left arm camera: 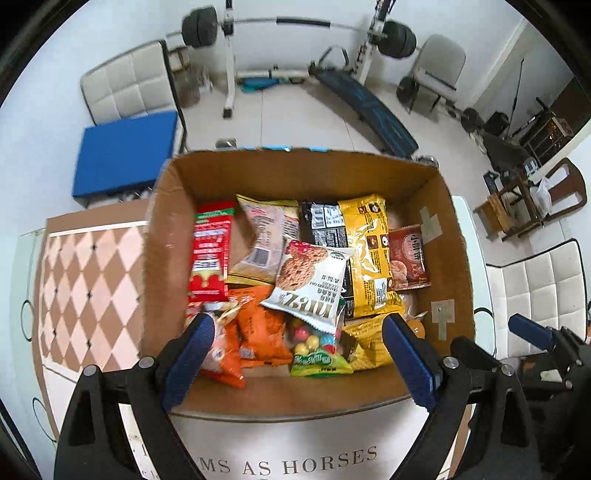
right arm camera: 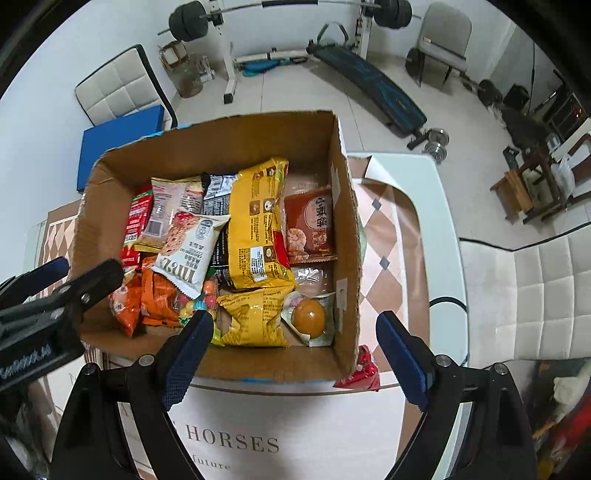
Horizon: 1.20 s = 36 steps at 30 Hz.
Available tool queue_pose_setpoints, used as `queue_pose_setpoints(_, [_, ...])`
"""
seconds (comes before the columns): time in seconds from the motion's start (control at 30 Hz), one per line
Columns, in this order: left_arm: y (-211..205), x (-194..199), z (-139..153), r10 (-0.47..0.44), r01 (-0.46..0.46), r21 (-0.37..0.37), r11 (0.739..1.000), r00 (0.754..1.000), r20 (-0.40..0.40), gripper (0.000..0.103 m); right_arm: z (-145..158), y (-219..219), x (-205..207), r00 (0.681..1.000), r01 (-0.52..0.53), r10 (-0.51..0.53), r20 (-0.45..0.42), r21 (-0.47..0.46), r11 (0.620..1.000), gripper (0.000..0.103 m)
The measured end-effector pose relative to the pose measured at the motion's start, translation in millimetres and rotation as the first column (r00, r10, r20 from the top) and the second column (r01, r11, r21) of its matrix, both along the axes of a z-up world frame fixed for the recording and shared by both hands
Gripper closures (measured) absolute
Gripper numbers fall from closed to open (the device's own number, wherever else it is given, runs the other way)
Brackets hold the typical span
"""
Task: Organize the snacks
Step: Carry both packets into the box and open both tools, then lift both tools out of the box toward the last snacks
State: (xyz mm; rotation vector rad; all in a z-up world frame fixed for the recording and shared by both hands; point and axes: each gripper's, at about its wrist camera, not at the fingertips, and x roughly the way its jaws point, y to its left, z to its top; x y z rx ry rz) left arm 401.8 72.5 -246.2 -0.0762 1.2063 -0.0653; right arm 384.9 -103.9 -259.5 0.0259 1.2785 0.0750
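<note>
The left claw hangs wide open over the near end of the cardboard box, holding nothing. The box stands on the worktop, packed with snack packets, a white cookie packet on top. The right claw, equally spread and empty, hovers above the box's near right corner.

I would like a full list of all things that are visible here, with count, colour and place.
cardboard box: one, brown, on the table
snack packets: many, mixed colours, inside the box
loose packet: one, red, on the table beside the box's near corner
table: one, white with a diamond-pattern mat
padded chairs: two, white, beside the table
weight bench: one, dark, on the floor behind
barbell: one, black plates, on a white rack
left gripper: open, empty
right gripper: open, empty
</note>
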Motion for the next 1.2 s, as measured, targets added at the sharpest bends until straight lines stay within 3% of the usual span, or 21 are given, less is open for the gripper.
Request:
queue_pose_setpoints(0.33, [6.3, -66.4, 46.0, 0.053, -0.061, 0.042, 0.997, 0.986, 0.158, 0.01, 41.1, 3.8, -49.9, 0.994, -0.026, 0.024, 0.108, 0.018, 0.999, 0.011])
queue_pose_setpoints(0.53, [5.5, -87.8, 61.0, 0.063, -0.076, 0.055, 0.996, 0.976, 0.207, 0.01, 57.7, 4.3, -74.9, 0.99, -0.024, 0.019, 0.138, 0.036, 0.999, 0.011])
queue_pose_setpoints(0.7, [8.9, -104.1, 63.6, 0.082, -0.088, 0.017, 0.996, 0.974, 0.212, 0.01, 62.4, -0.9, -91.2, 0.99, -0.015, 0.005, 0.144, 0.064, 0.998, 0.011])
queue_pose_setpoints(0.8, [12.5, -114.8, 51.8, 0.097, -0.093, -0.034, 0.995, 0.978, 0.185, 0.01, 52.2, -17.5, -102.0, 0.991, 0.03, -0.042, 0.129, 0.096, 0.995, 0.006])
queue_pose_setpoints(0.87, [13.9, -120.5, 35.0, 0.109, -0.102, -0.054, 0.993, 0.984, 0.143, 0.003, 36.8, -34.3, -106.0, 0.991, 0.082, -0.092, 0.099, 0.103, 0.991, 0.006])
queue_pose_setpoints(1.07, [11.2, -126.8, -38.8, 0.136, -0.137, -0.049, 0.989, 0.991, -0.016, 0.001, -36.5, -90.8, -105.0, 0.966, 0.256, -0.249, -0.067, 0.128, 0.958, 0.006])
queue_pose_setpoints(1.2, [8.1, -130.0, -77.3, 0.153, -0.156, -0.034, 0.987, 0.985, -0.084, 0.001, -82.1, -110.3, -91.0, 0.945, 0.312, -0.292, -0.146, 0.139, 0.94, 0.006])
